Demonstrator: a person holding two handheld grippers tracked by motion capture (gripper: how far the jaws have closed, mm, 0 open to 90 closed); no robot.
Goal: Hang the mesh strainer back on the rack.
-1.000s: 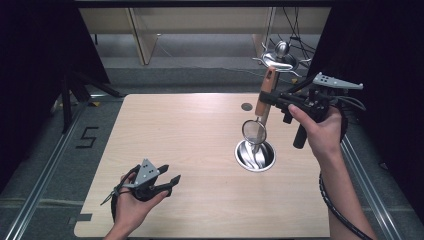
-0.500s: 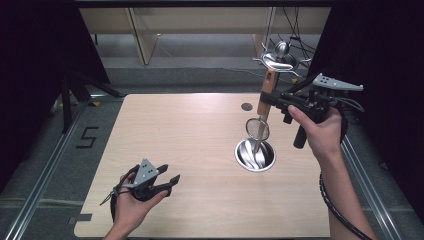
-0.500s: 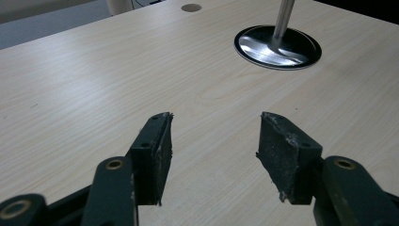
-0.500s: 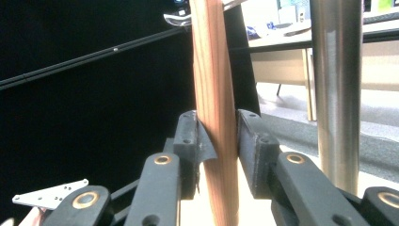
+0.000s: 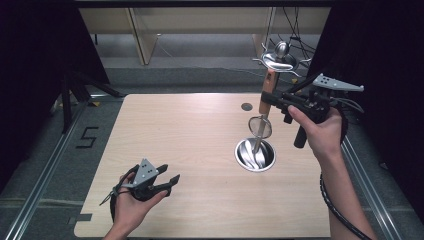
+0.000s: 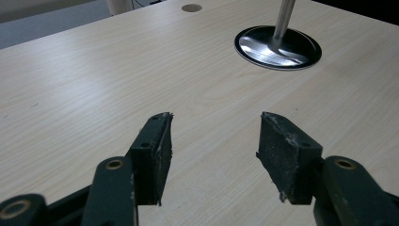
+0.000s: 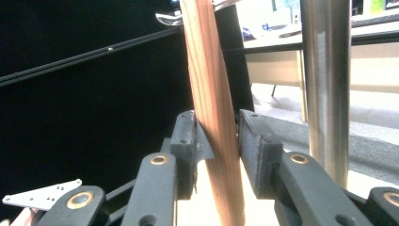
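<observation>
My right gripper [image 5: 268,98] clamps the wooden handle [image 7: 211,113], probably a strainer's, beside the steel stand [image 5: 256,150]. Left gripper [image 6: 212,148] rests released, near-left.

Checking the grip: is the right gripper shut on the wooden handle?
Shut: the right gripper has both jaws pressed against the wooden handle.

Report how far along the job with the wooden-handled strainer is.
Done: the right gripper is shut on the strainer's wooden handle, raised beside the rack. In hand: the handle's top sits just under the hooks; whether it hangs there cannot be told. Probably left: letting go. The left gripper is open, idle.
</observation>
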